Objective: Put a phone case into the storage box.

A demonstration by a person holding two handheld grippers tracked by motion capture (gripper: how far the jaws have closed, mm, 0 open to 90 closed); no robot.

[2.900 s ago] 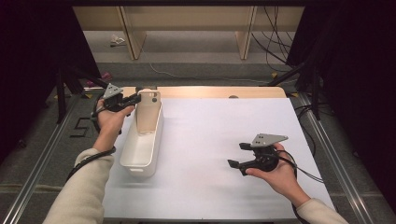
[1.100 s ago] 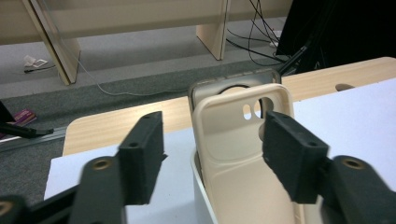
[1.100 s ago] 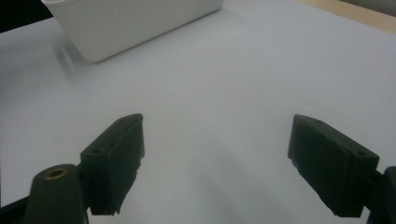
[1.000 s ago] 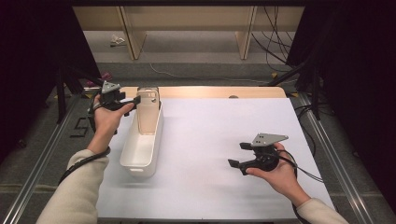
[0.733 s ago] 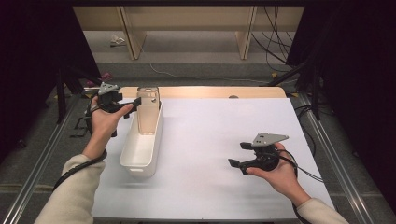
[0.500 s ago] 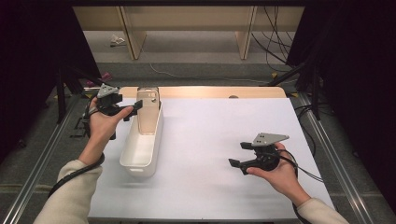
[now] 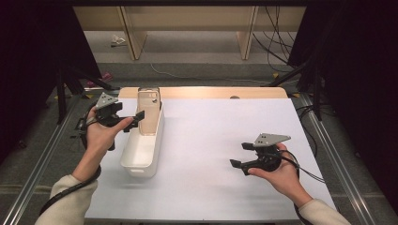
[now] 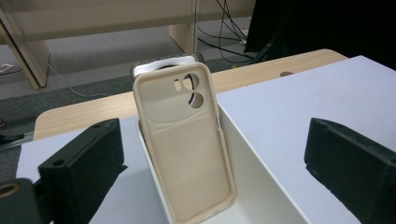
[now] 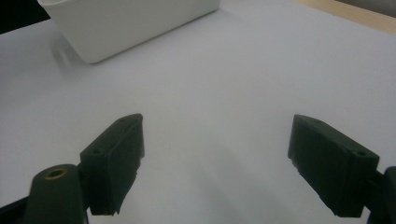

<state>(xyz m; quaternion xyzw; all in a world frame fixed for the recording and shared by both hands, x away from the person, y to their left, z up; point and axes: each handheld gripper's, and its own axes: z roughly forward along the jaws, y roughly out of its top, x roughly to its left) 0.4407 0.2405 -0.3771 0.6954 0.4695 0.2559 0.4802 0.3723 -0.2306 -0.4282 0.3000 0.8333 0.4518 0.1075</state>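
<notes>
Backing my left gripper (image 7: 137, 117) off the beige phone case (image 7: 149, 111), jaws just opening, nothing between them. Case is standing upright, long axis vertical, leaning at the far end of the white bin (image 7: 141, 159), upper left of frame, directly ahead of the left jaws. My right gripper (image 7: 240, 156) is idling unclenched and empty, lower right.

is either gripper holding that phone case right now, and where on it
Neither. The left gripper has just opened and stands clear of the phone case in the bin; the right gripper is empty.

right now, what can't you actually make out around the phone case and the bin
- Foot of the phone case: cut off by the bottom edge in the left gripper view, hidden behind the white bin wall in the high view.
- The clear thing behind the case: mostly covered by it, so I cannot tell what it is.
- The bin's floor: largely hidden by case and walls.
- The bin's top in the right gripper view: cropped by the edge.
</notes>
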